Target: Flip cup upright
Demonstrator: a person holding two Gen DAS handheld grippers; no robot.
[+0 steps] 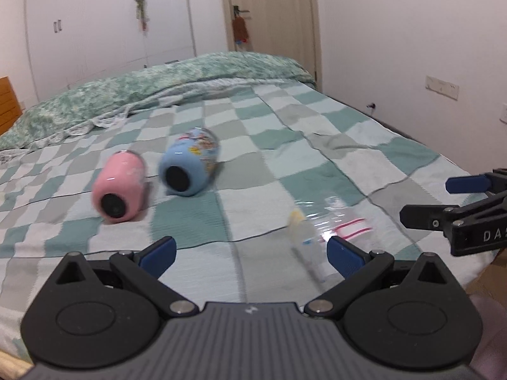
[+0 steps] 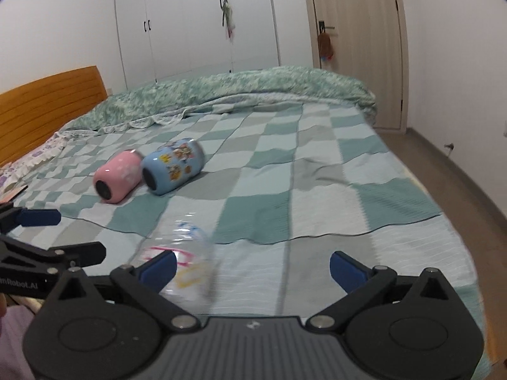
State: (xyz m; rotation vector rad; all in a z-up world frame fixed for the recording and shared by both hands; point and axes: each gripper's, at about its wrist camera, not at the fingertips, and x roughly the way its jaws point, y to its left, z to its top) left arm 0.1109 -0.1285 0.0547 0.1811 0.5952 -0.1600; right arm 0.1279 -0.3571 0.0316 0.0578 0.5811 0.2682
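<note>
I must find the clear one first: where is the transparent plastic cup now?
The transparent cup lies on its side on the checkered bedspread, nearest the cameras, just beyond the right gripper, its left finger; the pink cup and blue cup lie farther back.

Checkered bed (image 2: pixel 317 190) with pink cup (image 2: pixel 116 176), blue cup (image 2: pixel 172 166), clear cup (image 2: pixel 187 262).

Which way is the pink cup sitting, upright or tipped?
Tipped. The pink cup lies on its side on the checked blanket, dark round base facing the cameras.

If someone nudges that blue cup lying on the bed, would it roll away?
Probably a little: the blue cup lies on its rounded side. The soft checked blanket should slow it, and the pink cup close beside it would likely block rolling that way.
</note>
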